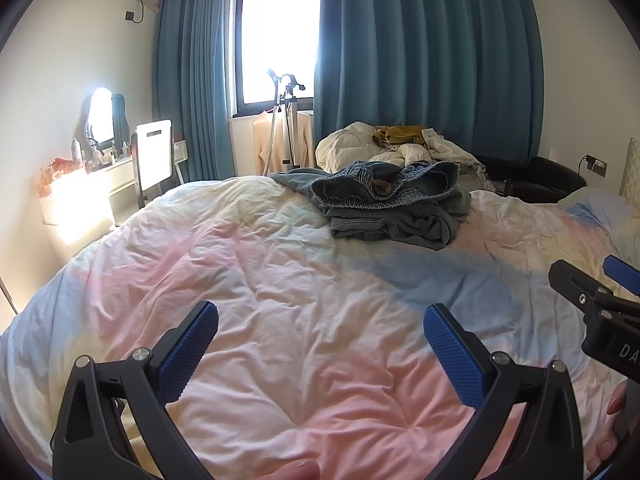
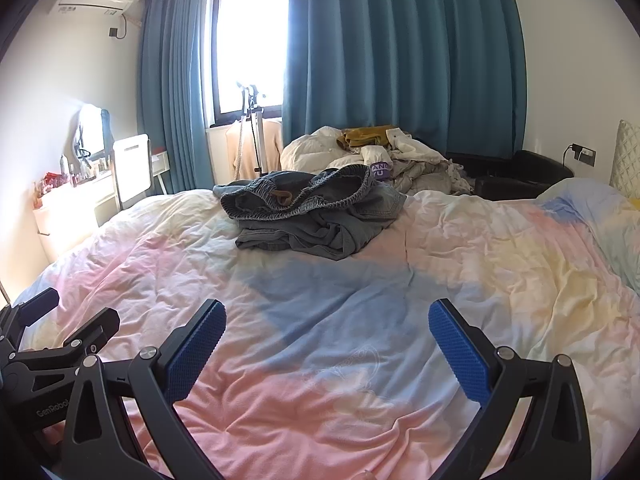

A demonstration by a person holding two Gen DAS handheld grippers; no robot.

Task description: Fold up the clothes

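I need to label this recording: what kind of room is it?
Most likely a bedroom in a home: a bed with a pastel duvet, blue curtains at the window, and a dressing table with mirror.

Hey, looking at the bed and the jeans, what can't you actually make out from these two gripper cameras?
- Denim garment: crumpled in both views, legs and full shape buried in its own folds.
- Clothes pile behind it: lower part hidden by the denim; the purple print is partly covered.
- Vanity items: washed out by glare in the left wrist view.
- Window: overexposed, nothing outside visible.
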